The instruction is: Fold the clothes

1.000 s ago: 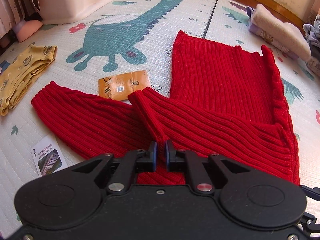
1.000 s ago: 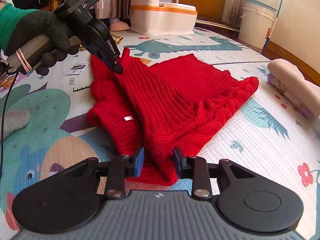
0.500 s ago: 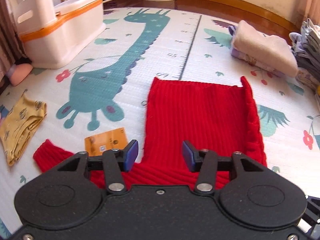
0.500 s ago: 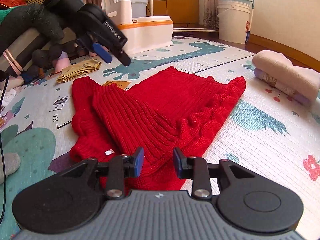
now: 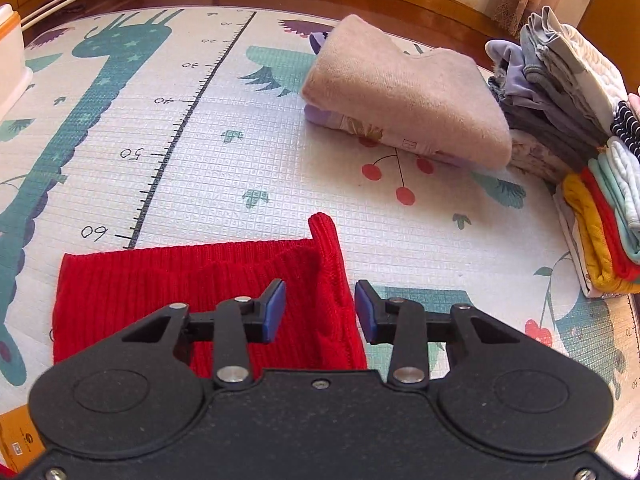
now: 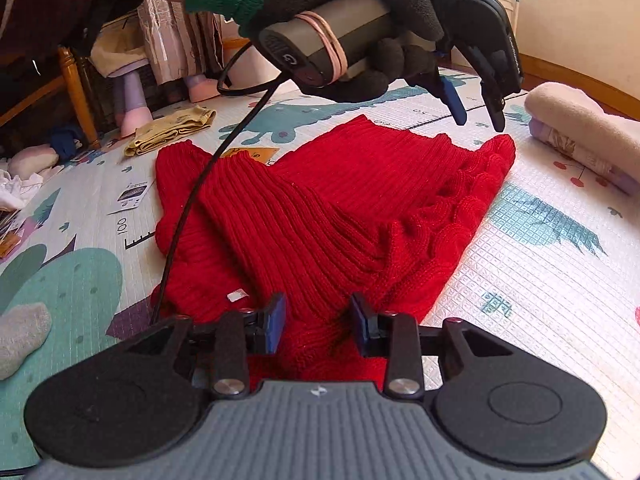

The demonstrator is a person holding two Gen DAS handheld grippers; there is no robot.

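A red ribbed knit sweater [image 6: 360, 208] lies partly folded on the play mat, one sleeve laid across its body. In the left wrist view only its far hem [image 5: 192, 280] shows. My left gripper [image 5: 320, 310] hovers open above the hem's right corner, nothing between its fingers; from the right wrist view it hangs open [image 6: 478, 110] over the sweater's far edge, held by a black-gloved hand [image 6: 360, 8]. My right gripper [image 6: 318, 326] is open just above the near end of the sweater, empty.
A folded beige garment [image 5: 404, 92] lies on the mat beyond the hem, and a stack of folded clothes [image 5: 580, 140] stands at the right. A yellow garment [image 6: 172, 130], cards [image 6: 132, 196] and a grey sock [image 6: 20, 332] lie to the left. A cable [image 6: 192, 208] hangs over the sweater.
My left gripper let go of the sleeve, opened, and swung across to the sweater's far hem. My right gripper stayed open at the near end.
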